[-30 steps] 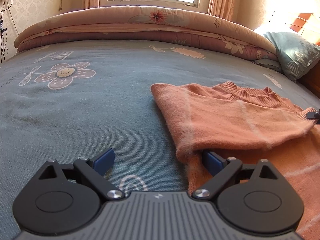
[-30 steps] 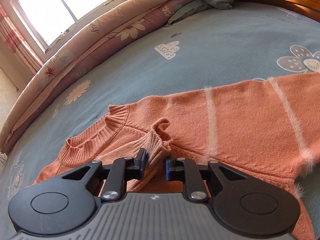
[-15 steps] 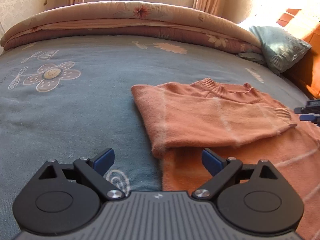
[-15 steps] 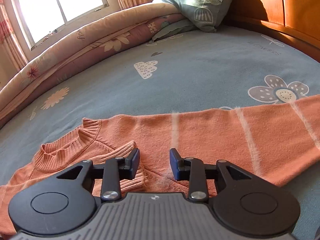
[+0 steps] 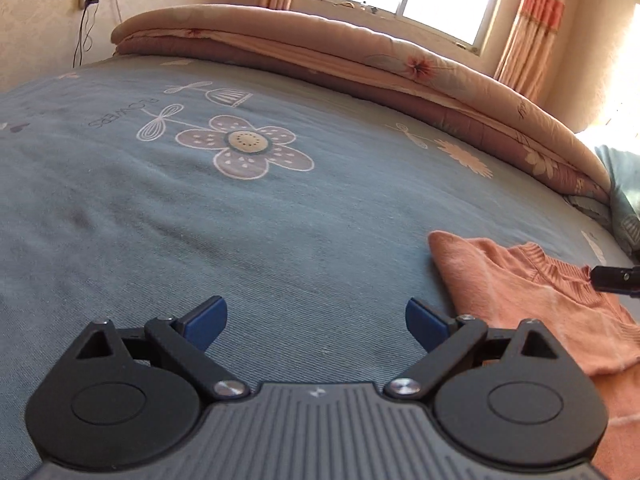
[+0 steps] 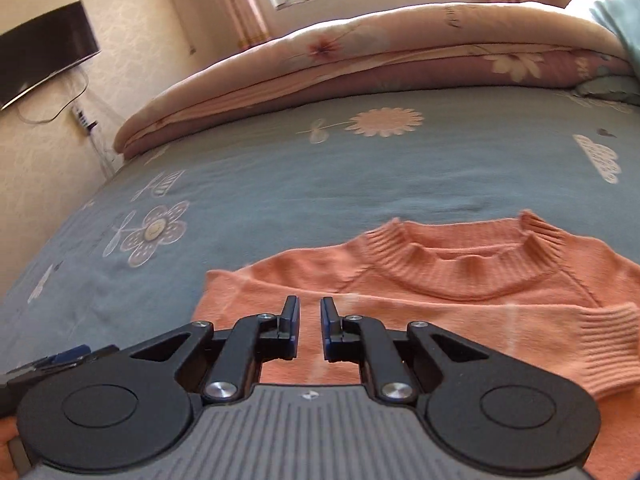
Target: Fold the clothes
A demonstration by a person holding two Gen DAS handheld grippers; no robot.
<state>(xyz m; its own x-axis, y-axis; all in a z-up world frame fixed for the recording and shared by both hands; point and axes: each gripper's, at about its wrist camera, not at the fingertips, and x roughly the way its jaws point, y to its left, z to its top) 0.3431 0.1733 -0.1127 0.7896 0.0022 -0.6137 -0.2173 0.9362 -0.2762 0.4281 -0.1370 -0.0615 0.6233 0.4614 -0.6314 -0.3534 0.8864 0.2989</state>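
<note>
An orange knit sweater (image 6: 460, 292) with pale stripes lies flat on the blue bedsheet, collar toward the window, one sleeve folded across its chest with the ribbed cuff (image 6: 604, 344) at the right. Its left part shows in the left wrist view (image 5: 520, 296). My right gripper (image 6: 309, 328) hovers over the folded sleeve, jaws a narrow gap apart, holding nothing. My left gripper (image 5: 316, 320) is wide open and empty over bare sheet, left of the sweater. The right gripper's tip (image 5: 616, 278) shows at the right edge of the left wrist view.
The blue flowered bedsheet (image 5: 240, 208) spreads to the left and far side. A rolled quilt (image 6: 360, 64) lies along the far edge under the window. A pillow (image 5: 624, 192) sits at the far right. A TV (image 6: 44, 52) hangs on the left wall.
My right gripper let go of the sleeve cuff, pulled back and swung left. My left gripper drew away leftward off the sweater onto bare sheet, staying open.
</note>
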